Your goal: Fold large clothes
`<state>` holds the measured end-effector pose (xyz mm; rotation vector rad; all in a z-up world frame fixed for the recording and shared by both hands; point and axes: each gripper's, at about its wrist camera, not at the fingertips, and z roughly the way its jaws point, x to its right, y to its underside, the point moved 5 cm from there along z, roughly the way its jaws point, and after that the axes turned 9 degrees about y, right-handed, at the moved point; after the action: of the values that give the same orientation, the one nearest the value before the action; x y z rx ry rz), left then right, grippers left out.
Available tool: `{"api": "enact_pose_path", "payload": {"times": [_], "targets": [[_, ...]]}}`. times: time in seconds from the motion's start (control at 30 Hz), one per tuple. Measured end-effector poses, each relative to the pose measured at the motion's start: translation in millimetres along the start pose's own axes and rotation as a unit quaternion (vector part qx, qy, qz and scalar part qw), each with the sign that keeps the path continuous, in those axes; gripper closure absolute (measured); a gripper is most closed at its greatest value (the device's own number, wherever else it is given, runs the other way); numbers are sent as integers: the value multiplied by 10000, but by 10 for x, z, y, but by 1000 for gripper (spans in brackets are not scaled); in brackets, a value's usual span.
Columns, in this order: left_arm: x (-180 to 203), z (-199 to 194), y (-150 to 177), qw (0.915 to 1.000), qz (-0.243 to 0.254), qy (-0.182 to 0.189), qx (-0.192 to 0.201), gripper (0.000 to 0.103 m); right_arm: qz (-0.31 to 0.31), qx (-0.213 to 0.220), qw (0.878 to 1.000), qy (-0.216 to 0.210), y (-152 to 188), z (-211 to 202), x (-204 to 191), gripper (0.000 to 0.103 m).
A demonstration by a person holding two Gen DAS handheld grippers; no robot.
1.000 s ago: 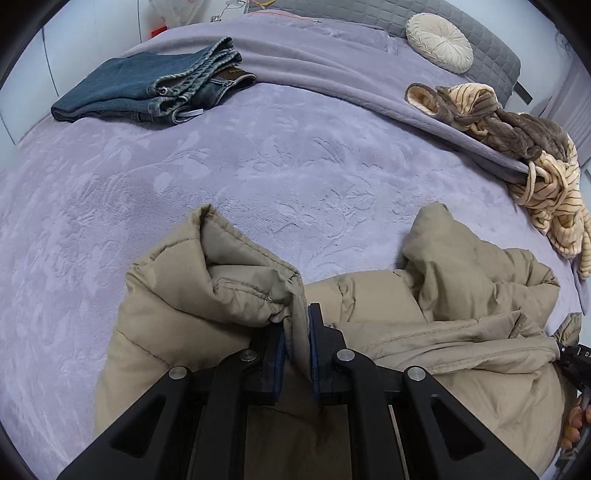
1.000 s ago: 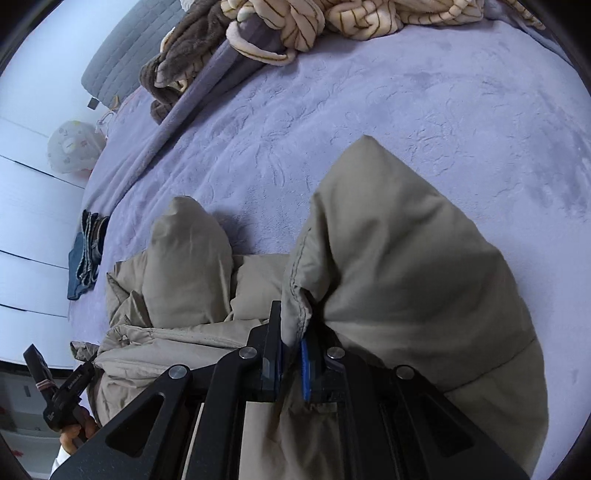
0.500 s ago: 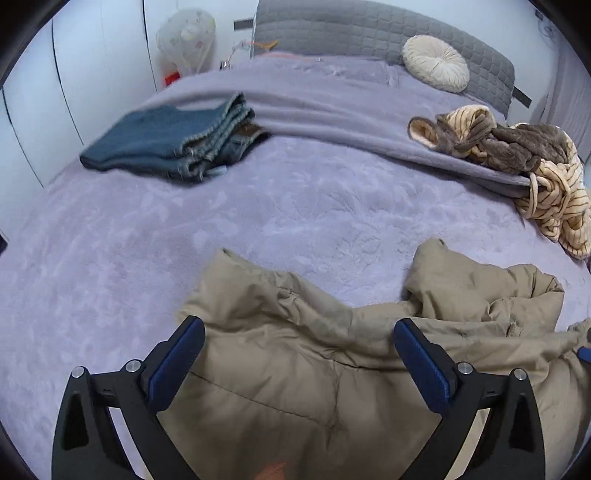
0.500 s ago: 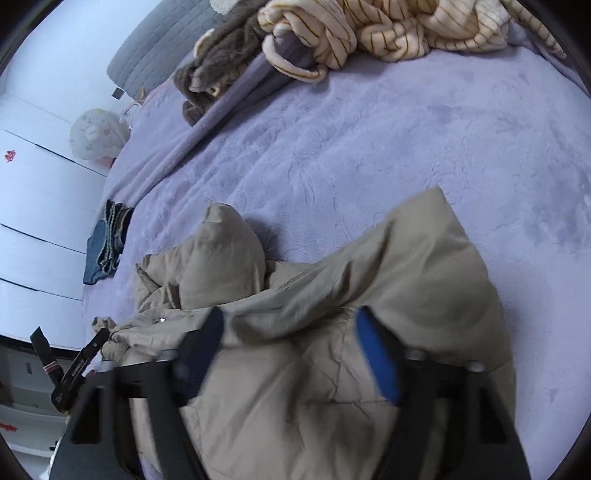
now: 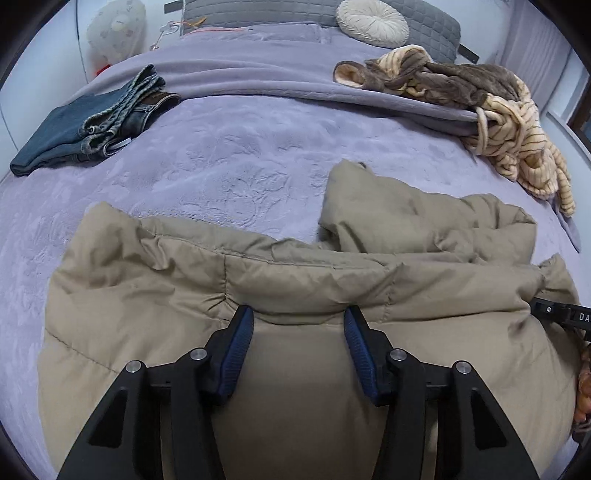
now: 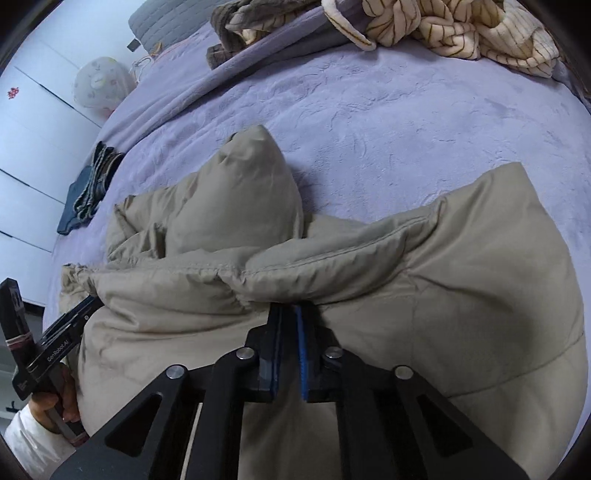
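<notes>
Nearest, at the bed's (image 5: 229,147) near edge, lies the tan jacket (image 5: 295,280), puffed up in folds. The left gripper (image 5: 298,325) has just been closing, its jaws half apart over a fold, pads pressing nothing. The right gripper (image 6: 288,321) has just closed, jaws together; whether it pinches fabric I cannot tell. Beyond, bare purple cover. Far left, folded jeans (image 5: 88,122); far right, a heap of striped clothes (image 5: 480,107); by the headboard, a round cushion (image 5: 373,22).
</notes>
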<state>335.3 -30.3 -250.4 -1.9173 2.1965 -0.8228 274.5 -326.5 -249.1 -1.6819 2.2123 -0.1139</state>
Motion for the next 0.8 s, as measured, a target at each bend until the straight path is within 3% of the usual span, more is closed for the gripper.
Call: {"api": "enact_pose_path", "payload": {"times": [0.2,0.3,0.4,0.57,0.7,0.8], "targets": [[-67,134,-183,9998,111,-184,-14,48,55,-9,10000,-21,-220,100,118,103],[-298,-40,-194,9981,72,-577,196,48,-16,182,9988,449,-268,-69,360,103],[-672,-110,-148,9949,-240,-930,310,48,341,306,9946,935,-252,-198,822,103],[-777,133,-128,9952,-331,-903,164,48,925,35,9925,803,-191,46,1220,103],[-764,265,-143,9952,-349,-912,58,47,551,89,9909,1222,-259,144,1105,103],[-770,167,-137,9952,-451,-867,-2,47,545,66,9908,1239,-271,44,1070,100]]}}
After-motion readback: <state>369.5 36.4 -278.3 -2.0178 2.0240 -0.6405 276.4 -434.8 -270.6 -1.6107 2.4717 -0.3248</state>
